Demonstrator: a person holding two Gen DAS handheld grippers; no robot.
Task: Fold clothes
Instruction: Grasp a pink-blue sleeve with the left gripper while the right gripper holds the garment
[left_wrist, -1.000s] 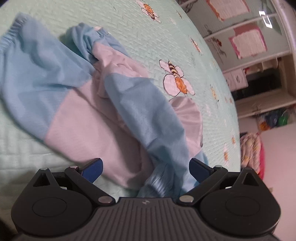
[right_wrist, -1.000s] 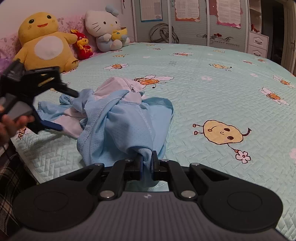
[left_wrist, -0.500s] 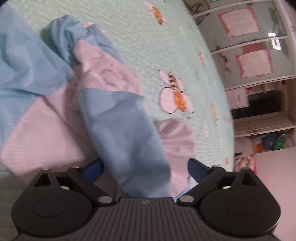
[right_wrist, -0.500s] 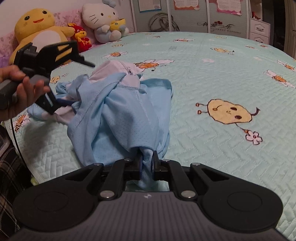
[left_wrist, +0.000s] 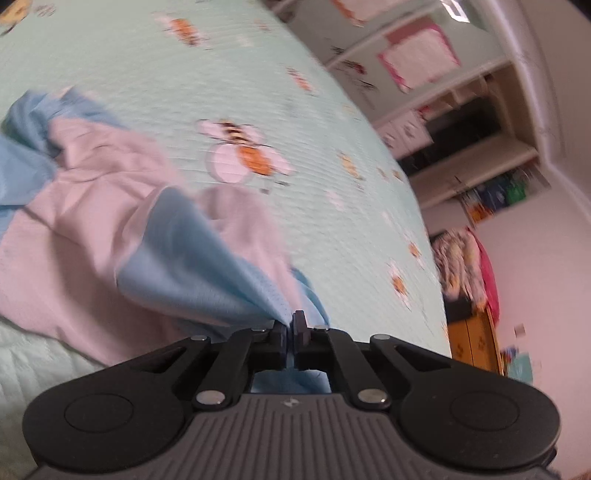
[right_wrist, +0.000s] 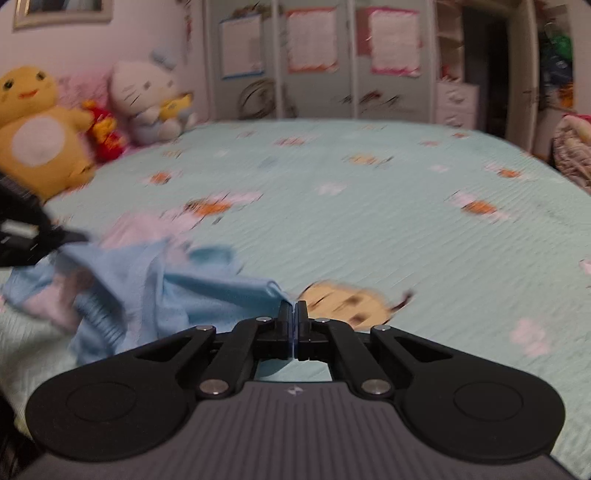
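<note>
Now both grippers pinch the blue-and-pink garment (left_wrist: 177, 236): left gripper (left_wrist: 290, 325) clamped tight on blue cloth. Right gripper (right_wrist: 293, 314) nips a blue edge above the mint bedspread (right_wrist: 369, 229).

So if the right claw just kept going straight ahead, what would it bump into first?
Probably the yellow cartoon print on the mint quilted bedspread just beyond its tips. The right claw is pinching the light blue and pink garment, which trails off leftward. Blur makes depth uncertain.

The left gripper (left_wrist: 290, 325), open a second ago, closed on a blue fold of the garment (left_wrist: 192, 258); the right gripper (right_wrist: 293, 314) pulled its pinched edge rightward, stretching the bunched cloth out.
</note>
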